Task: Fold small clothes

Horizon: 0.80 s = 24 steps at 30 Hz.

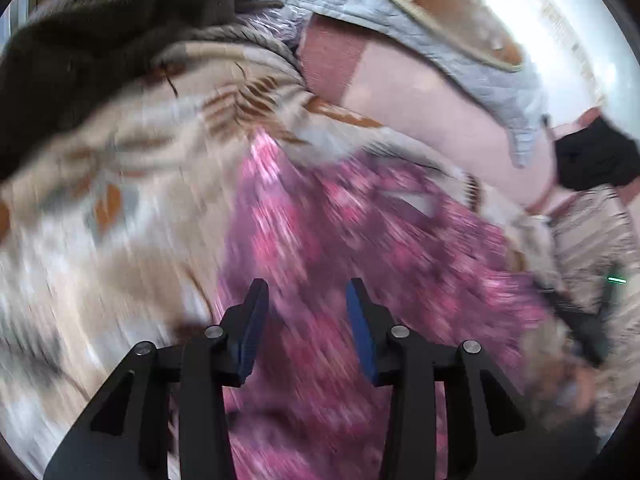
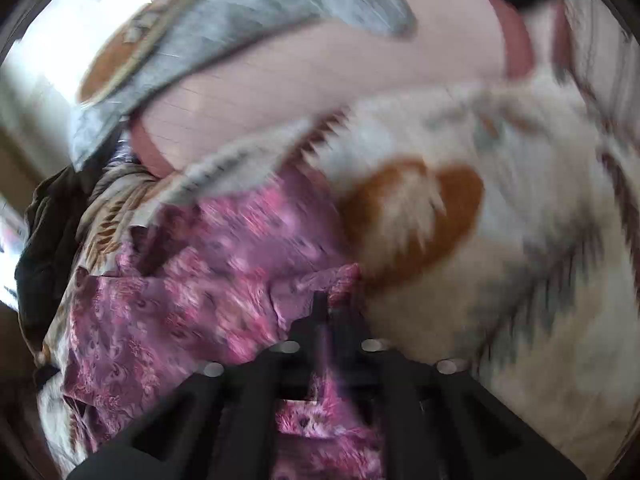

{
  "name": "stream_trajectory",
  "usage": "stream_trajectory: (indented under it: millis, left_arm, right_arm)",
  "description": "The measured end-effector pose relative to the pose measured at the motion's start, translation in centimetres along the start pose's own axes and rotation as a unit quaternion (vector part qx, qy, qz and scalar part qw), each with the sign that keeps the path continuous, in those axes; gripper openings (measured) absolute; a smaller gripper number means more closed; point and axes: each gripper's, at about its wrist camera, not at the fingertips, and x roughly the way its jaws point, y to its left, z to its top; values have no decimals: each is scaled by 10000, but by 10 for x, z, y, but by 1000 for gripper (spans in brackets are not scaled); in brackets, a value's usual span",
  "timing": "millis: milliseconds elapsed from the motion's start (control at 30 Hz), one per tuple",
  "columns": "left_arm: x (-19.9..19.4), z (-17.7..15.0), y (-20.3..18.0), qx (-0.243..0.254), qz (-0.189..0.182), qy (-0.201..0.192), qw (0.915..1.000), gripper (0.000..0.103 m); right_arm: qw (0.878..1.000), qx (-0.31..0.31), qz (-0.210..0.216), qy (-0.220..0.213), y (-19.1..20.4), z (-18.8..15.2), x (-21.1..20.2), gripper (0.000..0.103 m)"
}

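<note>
A small pink-and-purple flowered garment (image 1: 340, 240) lies spread on a beige patterned blanket (image 1: 120, 200). My left gripper (image 1: 307, 296) is open just above the garment, its blue-padded fingers (image 1: 256, 320) apart with nothing between them. In the right wrist view the garment (image 2: 192, 280) stretches to the left, and my right gripper (image 2: 334, 312) is shut on its edge, with cloth bunched between the fingers. Both views are blurred by motion.
A dark brown garment (image 1: 100, 32) is heaped at the far left. A pale blue quilted cover (image 1: 400, 20) and a pink sheet (image 1: 420, 104) lie behind. The blanket (image 2: 500, 220) fills the right side. A black cloth (image 1: 592, 156) sits at the far right.
</note>
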Motion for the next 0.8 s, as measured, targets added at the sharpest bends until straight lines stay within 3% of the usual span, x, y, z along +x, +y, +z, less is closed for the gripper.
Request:
stream_trajectory:
  millis: [100, 200, 300, 400, 533, 567, 633, 700, 800]
  left_arm:
    - [26, 10, 6, -21, 437, 54, 9990, 40]
    - [54, -2, 27, -256, 604, 332, 9973, 43]
    - [55, -9, 29, -9, 774, 115, 9969, 56]
    - [48, -7, 28, -5, 665, 290, 9974, 54]
    - [21, -24, 18, 165, 297, 250, 9991, 54]
    - [18, -31, 16, 238, 287, 256, 9990, 55]
    - [25, -44, 8, 347, 438, 414, 9976, 56]
    - [31, -52, 5, 447, 652, 419, 9960, 57]
    - [23, -52, 5, 342, 617, 606, 9957, 57]
  right_arm:
    - [9977, 168, 260, -601, -2, 11, -18, 2]
    - [9993, 244, 77, -283, -14, 8, 3, 2]
    - [9981, 216, -198, 549, -31, -10, 40, 6]
    - [9982, 398, -376, 263, -34, -12, 20, 16]
    - [9963, 550, 594, -291, -26, -15, -19, 21]
    - [9962, 487, 651, -308, -22, -18, -21, 26]
    - [9972, 287, 684, 22, -13, -32, -11, 32]
    - [9961, 103, 360, 803, -6, -48, 19, 30]
    - [9971, -197, 132, 727, 6, -60, 15, 31]
